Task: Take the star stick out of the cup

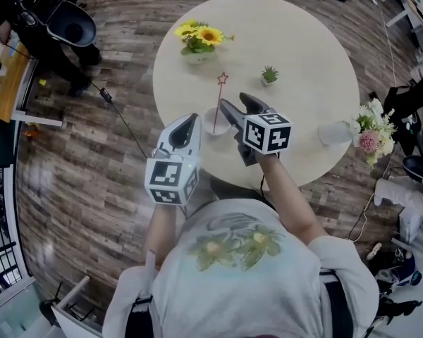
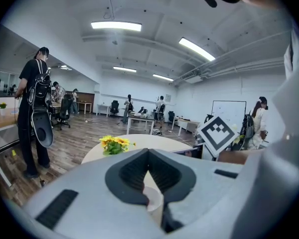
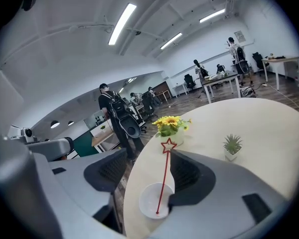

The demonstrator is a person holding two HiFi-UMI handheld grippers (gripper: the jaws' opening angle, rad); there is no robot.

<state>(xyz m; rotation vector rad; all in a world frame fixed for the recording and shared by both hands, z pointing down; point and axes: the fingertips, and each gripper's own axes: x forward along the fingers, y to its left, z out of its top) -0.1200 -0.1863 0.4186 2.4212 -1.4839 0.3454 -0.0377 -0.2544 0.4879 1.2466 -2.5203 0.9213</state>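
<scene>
A white cup point(image 1: 216, 122) stands near the front edge of the round table point(image 1: 303, 41). A thin red star stick point(image 1: 218, 104) stands in it, leaning, with its star point(image 3: 168, 145) on top. My right gripper point(image 1: 234, 101) is open just right of the cup. In the right gripper view its jaws point(image 3: 148, 156) flank the cup point(image 3: 153, 201), and the stick point(image 3: 163, 178) runs close by the right pad without touching. My left gripper point(image 1: 192, 118) is shut just left of the cup, holding nothing. The cup's rim point(image 2: 154, 199) shows behind its closed pads.
On the table stand a sunflower pot point(image 1: 199, 41), a small green plant point(image 1: 269, 75), and a vase with pink flowers point(image 1: 366, 134) at the right edge. A person with carried gear point(image 1: 53, 27) stands on the wood floor at the upper left.
</scene>
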